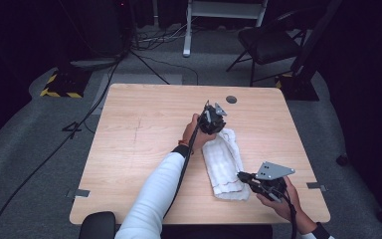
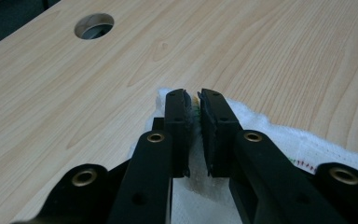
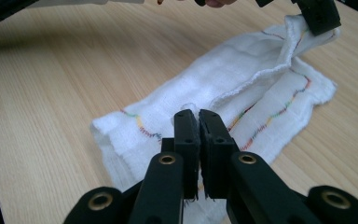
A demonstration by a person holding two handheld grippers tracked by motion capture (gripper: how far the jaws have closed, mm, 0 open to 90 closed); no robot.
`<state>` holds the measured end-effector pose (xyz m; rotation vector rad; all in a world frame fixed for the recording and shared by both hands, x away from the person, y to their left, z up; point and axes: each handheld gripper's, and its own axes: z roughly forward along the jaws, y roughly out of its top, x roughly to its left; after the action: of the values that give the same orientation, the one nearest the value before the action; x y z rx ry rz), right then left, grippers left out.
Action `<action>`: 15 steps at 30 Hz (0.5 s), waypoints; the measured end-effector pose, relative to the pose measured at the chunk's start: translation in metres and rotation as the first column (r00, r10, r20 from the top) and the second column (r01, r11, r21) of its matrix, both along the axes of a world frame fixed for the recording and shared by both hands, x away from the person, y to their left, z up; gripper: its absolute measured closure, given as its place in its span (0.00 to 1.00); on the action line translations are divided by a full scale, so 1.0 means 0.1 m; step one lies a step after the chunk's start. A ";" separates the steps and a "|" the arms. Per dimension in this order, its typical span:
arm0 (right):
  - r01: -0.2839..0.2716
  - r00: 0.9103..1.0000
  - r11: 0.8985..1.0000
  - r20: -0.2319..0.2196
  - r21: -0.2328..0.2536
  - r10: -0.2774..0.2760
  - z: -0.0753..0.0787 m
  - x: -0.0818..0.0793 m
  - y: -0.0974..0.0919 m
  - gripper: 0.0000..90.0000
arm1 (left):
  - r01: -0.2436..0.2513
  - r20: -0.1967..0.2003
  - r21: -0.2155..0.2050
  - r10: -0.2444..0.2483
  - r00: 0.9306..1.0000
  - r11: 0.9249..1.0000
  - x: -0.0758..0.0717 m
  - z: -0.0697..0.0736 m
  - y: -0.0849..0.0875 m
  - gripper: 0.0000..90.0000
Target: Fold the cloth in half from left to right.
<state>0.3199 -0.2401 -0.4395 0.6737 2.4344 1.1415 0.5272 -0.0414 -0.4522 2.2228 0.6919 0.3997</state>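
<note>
Wooden table (image 1: 144, 149), light grain, square top, standing on grey carpet; a round cable hole (image 1: 231, 99) sits near its far edge, right of centre. Folding chair (image 1: 268, 42), dark, on the floor beyond the table's far right corner, with the white legs of a stand (image 1: 189, 30) to its left and black cables trailing across the carpet on the far left. White cloth (image 1: 225, 167), a folded muslin towel with a multicoloured stitched line along its hems, lying on the right half of the table and running from the middle toward the near right edge; its far corner is lifted off the wood, the rest lies flat in loose layers. Left gripper (image 1: 213, 121), held by a hand in a white sleeve reaching in from the near side, poised at the cloth's far end; in the left gripper view its jaws stand nearly together, pinching the raised corner of the cloth (image 2: 261, 126) between the pads. Right gripper (image 1: 242, 176), held low at the near right, a grey three-cornered plate on top, its tips at the cloth's near end; in the right gripper view the jaws are pressed close on a small fold of the cloth's (image 3: 223, 79) near edge.
</note>
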 end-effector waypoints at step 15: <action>0.041 0.995 0.995 -0.087 -0.087 -0.049 -0.18 -0.02 -0.14 0.83 | 0.016 0.007 -0.013 -0.016 1.000 1.000 -0.17 0.05 0.03 0.56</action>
<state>0.3181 -0.2542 -0.4571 0.7639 2.5123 1.0048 0.5101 -0.0387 -0.4468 2.2122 0.6708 0.3942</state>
